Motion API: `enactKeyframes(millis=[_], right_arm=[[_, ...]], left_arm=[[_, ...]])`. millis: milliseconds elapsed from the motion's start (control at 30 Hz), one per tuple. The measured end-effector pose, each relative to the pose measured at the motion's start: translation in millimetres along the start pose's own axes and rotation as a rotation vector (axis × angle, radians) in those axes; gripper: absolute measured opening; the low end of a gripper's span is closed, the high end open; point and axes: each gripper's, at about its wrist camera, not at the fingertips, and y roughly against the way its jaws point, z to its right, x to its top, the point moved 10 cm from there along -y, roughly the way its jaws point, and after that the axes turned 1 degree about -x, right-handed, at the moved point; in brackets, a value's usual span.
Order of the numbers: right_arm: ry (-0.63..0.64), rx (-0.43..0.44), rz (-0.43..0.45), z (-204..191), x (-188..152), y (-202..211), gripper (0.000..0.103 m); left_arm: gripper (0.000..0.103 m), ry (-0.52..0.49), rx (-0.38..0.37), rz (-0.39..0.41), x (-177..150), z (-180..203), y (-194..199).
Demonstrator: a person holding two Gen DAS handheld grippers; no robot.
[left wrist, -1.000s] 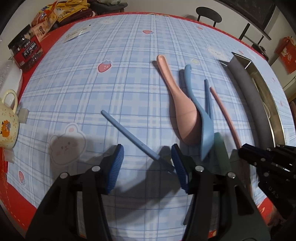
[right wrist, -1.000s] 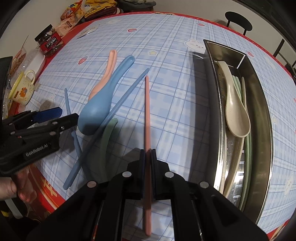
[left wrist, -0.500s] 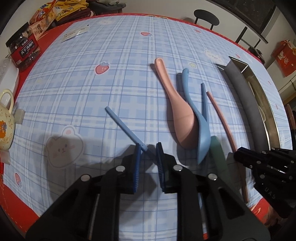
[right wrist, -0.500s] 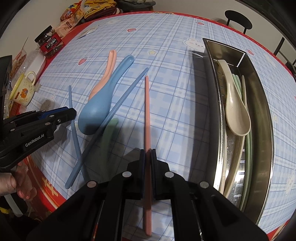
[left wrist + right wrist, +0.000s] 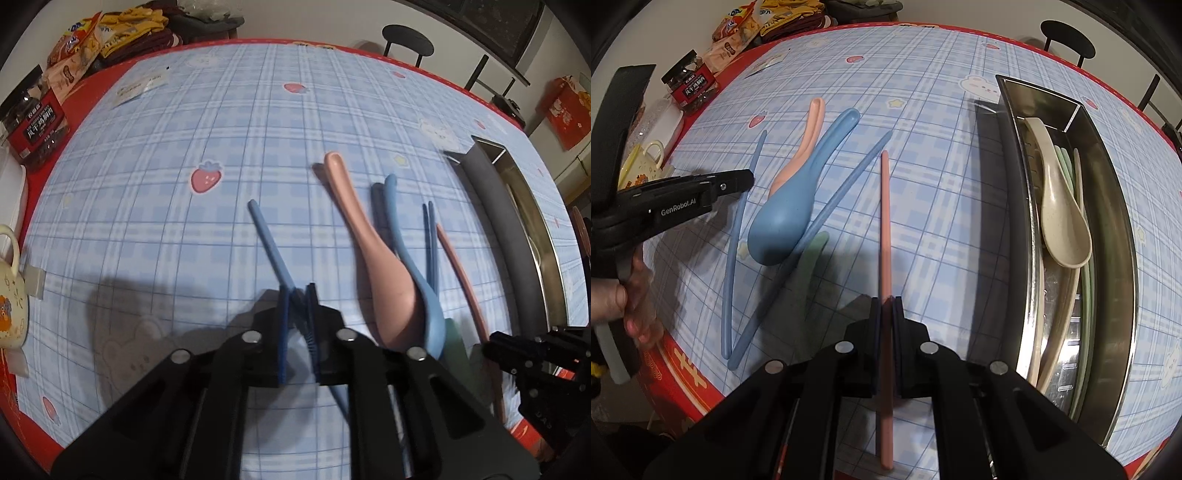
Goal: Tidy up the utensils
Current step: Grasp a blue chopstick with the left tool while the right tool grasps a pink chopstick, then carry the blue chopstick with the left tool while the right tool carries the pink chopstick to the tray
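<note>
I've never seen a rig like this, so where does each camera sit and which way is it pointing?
Left wrist: rides the left gripper, looking steeply down its fingers, which are closing on a blue chopstick; the right gripper shows.
Right wrist: rides the right gripper, looking down at its pink chopstick and the metal tray; a hand shows.
Shared: blue spoon, pink spoon.

Even indoor light, soft shadows, fisheye warping

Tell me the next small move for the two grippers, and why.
Probably lift both chopsticks. The left gripper is closing on a blue chopstick, the right gripper clamps the pink chopstick, and the steel tray already holds a beige spoon.
</note>
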Motion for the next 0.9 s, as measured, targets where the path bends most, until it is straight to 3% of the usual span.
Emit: enactKeyframes(millis=[200, 300, 433, 567, 633, 667, 700, 900], right_arm=[[0.000, 0.001, 0.007, -0.5, -1.2, 0.6, 0.007], [0.000, 0.002, 0.008, -0.1, -1.2, 0.4, 0.007], [0.000, 0.004, 0.008, 0.6, -1.1, 0.4, 0.007], [-0.001, 0.004, 0.009, 1.3, -0.7, 0.6, 0.007], [-0.001, 0.004, 0.010, 1.6, -0.6, 0.6, 0.007], [0.001, 0.003, 0.010, 1.6, -0.6, 0.6, 0.007], [0.003, 0.001, 0.010, 1.5, -0.7, 0.6, 0.007], [0.022, -0.016, 0.013, -0.2, -0.8, 0.7, 0.007]], left_arm=[[0.033, -0.032, -0.029, -0.018, -22.3, 15.2, 7.9], [0.034, -0.043, -0.001, -0.013, -34.9, 22.4, 11.3], [0.034, -0.101, 0.095, -0.005, -46.5, 26.2, 13.4], [0.034, -0.097, 0.092, -0.015, -44.6, 23.8, 12.9], [0.031, -0.112, 0.094, -0.016, -43.9, 22.3, 13.3], [0.019, -0.102, 0.099, -0.014, -43.0, 18.9, 13.3], [0.014, -0.086, 0.102, -0.012, -42.4, 14.1, 14.0], [0.010, -0.043, 0.061, -0.029, -50.9, 0.8, 20.2]])
